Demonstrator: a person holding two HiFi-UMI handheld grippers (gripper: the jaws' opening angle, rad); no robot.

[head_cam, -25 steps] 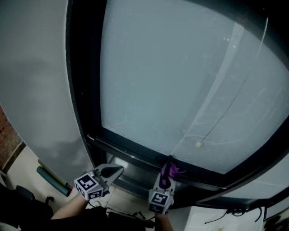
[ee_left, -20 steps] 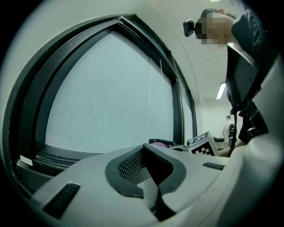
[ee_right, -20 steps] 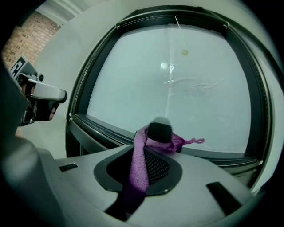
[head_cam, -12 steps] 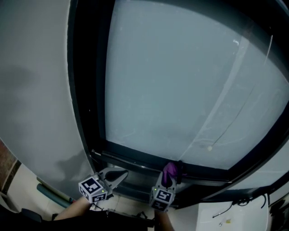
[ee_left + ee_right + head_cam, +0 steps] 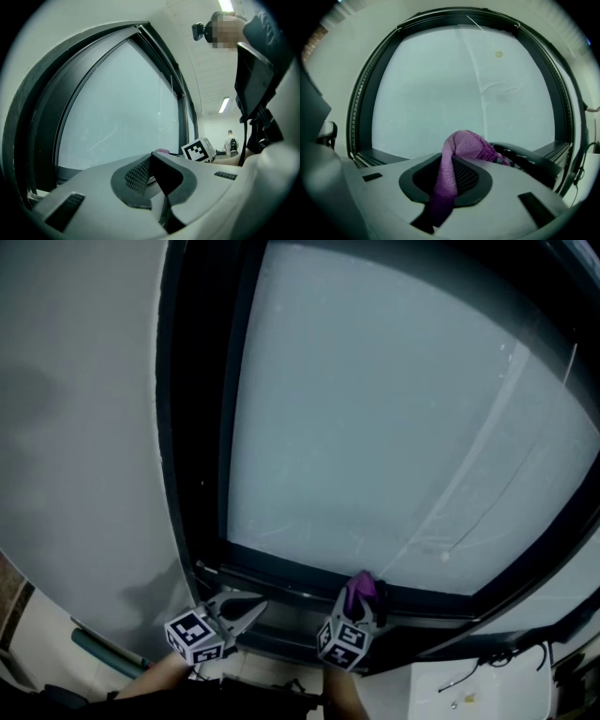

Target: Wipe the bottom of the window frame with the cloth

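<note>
While the right gripper clamps the crumpled purple cloth at the bottom of the black window frame, the left gripper hovers nearby, closed and empty.

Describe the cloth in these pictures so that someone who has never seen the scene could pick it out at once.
Start at the large frosted window and drop to the bottom rail of its dark frame. There the right gripper pinches a small cloth. It is the only purple thing among grey, black and white.
</note>
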